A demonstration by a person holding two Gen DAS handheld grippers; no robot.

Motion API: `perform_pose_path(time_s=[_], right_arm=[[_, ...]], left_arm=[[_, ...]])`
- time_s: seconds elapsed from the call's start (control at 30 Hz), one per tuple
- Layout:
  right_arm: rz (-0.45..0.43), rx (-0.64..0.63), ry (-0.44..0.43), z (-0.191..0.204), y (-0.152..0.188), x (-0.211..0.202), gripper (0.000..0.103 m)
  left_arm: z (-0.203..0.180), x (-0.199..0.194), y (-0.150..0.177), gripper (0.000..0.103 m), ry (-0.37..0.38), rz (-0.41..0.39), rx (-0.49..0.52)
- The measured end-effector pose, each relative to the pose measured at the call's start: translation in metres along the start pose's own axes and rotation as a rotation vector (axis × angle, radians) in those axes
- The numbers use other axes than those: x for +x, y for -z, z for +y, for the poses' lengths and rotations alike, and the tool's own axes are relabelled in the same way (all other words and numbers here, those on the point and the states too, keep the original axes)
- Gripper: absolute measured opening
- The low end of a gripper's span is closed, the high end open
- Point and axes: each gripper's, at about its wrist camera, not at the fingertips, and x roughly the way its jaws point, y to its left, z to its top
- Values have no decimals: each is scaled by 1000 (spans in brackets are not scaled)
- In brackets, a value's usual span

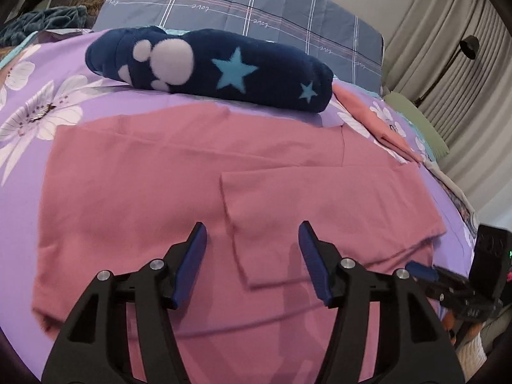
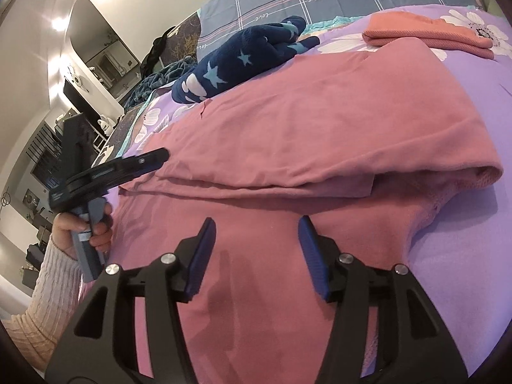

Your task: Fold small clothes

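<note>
Pink garment point(image 1: 160, 176) lies spread on the bed point(image 1: 64, 73), over the purple floral cover, partly folded. In the left wrist view 1 sleeve or side panel point(image 1: 320, 211) is already laid across the body, its edge running between the claw's fingers. In the right wrist view the far side is doubled over w/ a thick rolled fold point(image 2: 448, 172) at the right end, fleecy inside showing.

Left claw point(image 1: 252, 256): jaws apart, nothing between the pads, hovering just above the pink cloth, no grip. Right claw point(image 2: 256, 256): also apart, empty, over the near part of the garment. The left claw's handle, held in a hand point(image 2: 96, 224) in a knit sleeve, shows at the left of the right wrist view, tip at the garment's edge.

Done so far, by the look of it: 2 other pieces. A navy star-print fleece item point(image 1: 208, 67) sits bundled behind the pink 1, & a salmon piece point(image 2: 428, 33) lies folded flat to the far right.

Left to do, my guess: pink garment is approx. halfway. Side folds are in, but it's wide & loose; needs 1 or 2 more folds lengthwise, then flattening. The rolled end looks bulky & may spring open.
</note>
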Motion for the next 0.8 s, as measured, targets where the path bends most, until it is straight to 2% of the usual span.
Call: perform_pose_path(time_s=[0.03, 0.07, 0.1, 0.13, 0.17, 0.3, 0.4, 0.5, 0.67, 0.73, 0.8], right_arm=[[0, 0, 0, 0, 0, 0, 55], [0, 0, -1, 0, 0, 0, 55], [0, 1, -1, 0, 0, 0, 55], [-1, 1, -2, 0, 0, 0, 55], [-1, 1, -1, 0, 0, 0, 55], [-2, 2, -3, 0, 0, 0, 55], [-3, 2, -4, 0, 0, 0, 55], [-3, 3, -6, 0, 0, 0, 55], [-4, 5, -7, 0, 0, 1, 55], [-4, 5, -7, 1, 0, 1, 55], [-3, 5, -8, 0, 0, 1, 55]], left_arm=[[-4, 3, -2, 53, 10, 0, 8], [-7, 6, -4, 14, 26, 4, 22], [-12, 9, -5, 3, 47, 17, 37], [-18, 9, -7, 2, 35, 15, 43], [-27, -1, -9, 2, -9, -39, 72], [-50, -55, -22, 2, -13, -194, 145], [-55, -86, -30, 3, -99, -244, 216], [-37, -90, -26, 3, -198, -226, 234], [12, -60, -11, 3, -323, -125, 143], [24, -54, -6, 3, -353, -102, 121], [30, -53, -4, 3, -354, -90, 122]])
